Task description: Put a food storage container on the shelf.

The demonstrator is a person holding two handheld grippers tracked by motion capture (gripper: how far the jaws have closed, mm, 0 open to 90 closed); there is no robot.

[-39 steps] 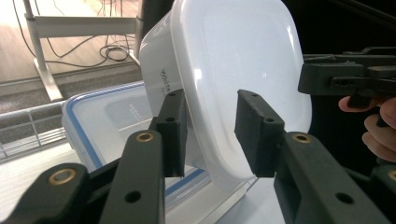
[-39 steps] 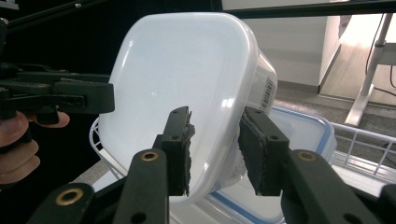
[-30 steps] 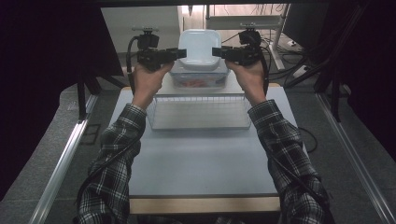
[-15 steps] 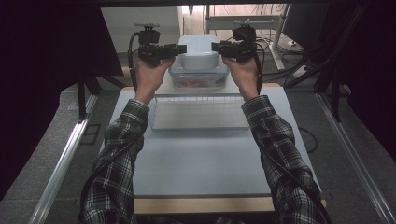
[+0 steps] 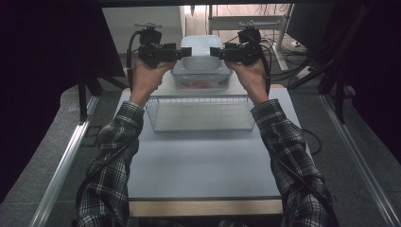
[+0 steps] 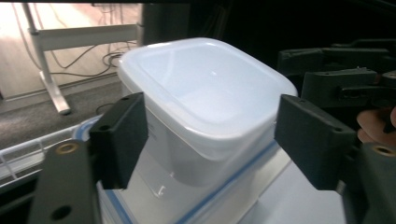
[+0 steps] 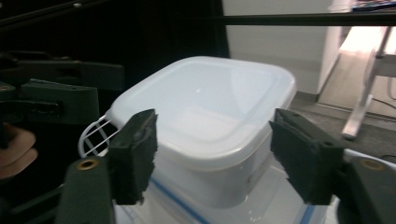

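A white lidded tub stands on the blue-edged lid of a clear box with red contents, at the table's far end. My left gripper and right gripper point at each other across the tub's two sides. In the left gripper view the tub sits between the wide jaws of my left gripper, and the pads stand off its walls. The right gripper view shows the same: the tub lies inside my right gripper with gaps at both pads. Both pairs of jaws have just been opening.
An empty white wire basket sits on the grey table just in front of the stacked boxes. Dark curtains close off both sides. Cables and a white desk frame lie on the floor beyond the table.
Both grippers' jaws have spread apart and come off the white tub's sides. The hands stay in about the same place beside it.
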